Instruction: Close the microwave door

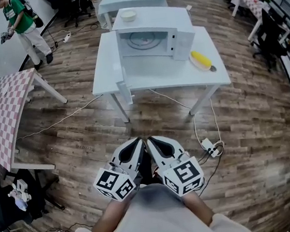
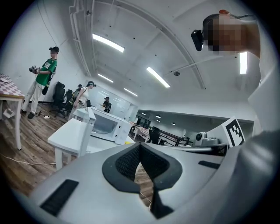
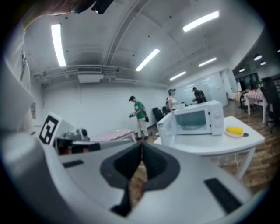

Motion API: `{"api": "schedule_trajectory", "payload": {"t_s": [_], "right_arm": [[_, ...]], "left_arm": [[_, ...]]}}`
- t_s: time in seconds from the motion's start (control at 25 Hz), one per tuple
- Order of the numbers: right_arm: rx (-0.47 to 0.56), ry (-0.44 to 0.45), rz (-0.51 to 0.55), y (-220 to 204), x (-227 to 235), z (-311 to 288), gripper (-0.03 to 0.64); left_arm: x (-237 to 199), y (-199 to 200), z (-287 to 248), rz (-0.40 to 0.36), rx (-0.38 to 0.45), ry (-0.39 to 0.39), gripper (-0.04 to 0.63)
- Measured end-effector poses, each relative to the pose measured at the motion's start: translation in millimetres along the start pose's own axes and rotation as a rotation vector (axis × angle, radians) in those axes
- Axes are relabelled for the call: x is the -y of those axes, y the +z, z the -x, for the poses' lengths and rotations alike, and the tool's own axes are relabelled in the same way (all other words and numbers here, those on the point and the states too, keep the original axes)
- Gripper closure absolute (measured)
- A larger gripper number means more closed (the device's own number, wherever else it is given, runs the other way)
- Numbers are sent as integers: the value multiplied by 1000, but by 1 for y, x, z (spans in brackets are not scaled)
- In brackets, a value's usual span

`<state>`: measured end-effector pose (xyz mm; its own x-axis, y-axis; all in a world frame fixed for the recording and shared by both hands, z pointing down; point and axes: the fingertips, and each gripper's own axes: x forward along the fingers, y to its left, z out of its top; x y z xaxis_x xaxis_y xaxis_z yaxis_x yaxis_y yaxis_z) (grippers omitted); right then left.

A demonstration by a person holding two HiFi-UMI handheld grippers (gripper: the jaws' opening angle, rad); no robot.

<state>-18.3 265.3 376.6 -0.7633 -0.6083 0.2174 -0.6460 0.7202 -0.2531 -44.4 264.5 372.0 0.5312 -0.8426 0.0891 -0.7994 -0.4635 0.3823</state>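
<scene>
A white microwave [image 1: 150,43] stands on a white table [image 1: 130,80] well ahead of me, its cavity showing. Its door [image 1: 123,87] is swung wide open past the table's front left edge. My left gripper [image 1: 135,142] and right gripper [image 1: 152,141] are held side by side close to my body, far short of the table, both shut with nothing between the jaws. The left gripper view shows the left gripper [image 2: 140,145], the microwave [image 2: 107,127] and its door [image 2: 90,115]. The right gripper view shows the right gripper [image 3: 142,146], the microwave [image 3: 203,118] and its open door [image 3: 168,129].
A yellow item on a plate [image 1: 201,60] lies right of the microwave, and a bowl [image 1: 128,15] sits behind it. A checkered table [image 1: 4,116] stands at left. Cables and a power strip [image 1: 208,145] lie on the wood floor. A person in green [image 1: 20,25] stands far left.
</scene>
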Motion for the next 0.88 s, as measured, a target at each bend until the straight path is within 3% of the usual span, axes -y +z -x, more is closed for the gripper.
{"api": "schedule_trajectory", "payload": {"t_s": [0.4,0.88], "right_arm": [[-42,-6,-7,-1,20,-21,594],[-78,22,-29,9,50,-71,594]], "left_arm": [[-12,5,-20,21,-14,-32,577],[-60,16,-56,46,-44,2,577]]}}
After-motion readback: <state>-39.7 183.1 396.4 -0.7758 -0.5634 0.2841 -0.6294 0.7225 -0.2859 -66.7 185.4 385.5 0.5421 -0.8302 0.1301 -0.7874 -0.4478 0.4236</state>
